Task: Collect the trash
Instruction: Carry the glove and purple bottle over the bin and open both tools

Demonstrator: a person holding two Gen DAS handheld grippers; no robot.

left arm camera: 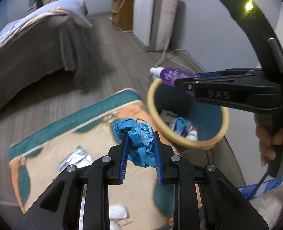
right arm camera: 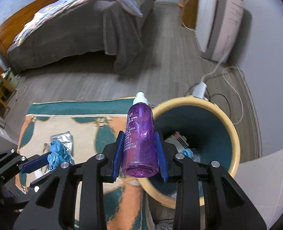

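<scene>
My left gripper (left arm camera: 140, 137) is shut on a crumpled blue glove (left arm camera: 139, 140), held above the rug just left of the bin. The same blue glove (right arm camera: 58, 152) shows at the lower left in the right wrist view, pinched in the left gripper (right arm camera: 51, 158). My right gripper (right arm camera: 139, 137) is shut on a purple bottle (right arm camera: 140, 141) with a white cap, held over the near-left rim of the bin. That purple bottle (left arm camera: 169, 75) lies level above the bin's far rim in the left wrist view. The bin (left arm camera: 151, 99) is teal inside with a yellow rim and holds several scraps.
A patterned teal and orange rug (left arm camera: 64, 134) carries a silver foil packet (left arm camera: 75, 158) and white tissue (left arm camera: 118, 211). A bed (right arm camera: 74, 32) stands behind, a white appliance (right arm camera: 218, 23) by the wall, with a power strip (right arm camera: 200, 89) and cables behind the bin (right arm camera: 235, 134).
</scene>
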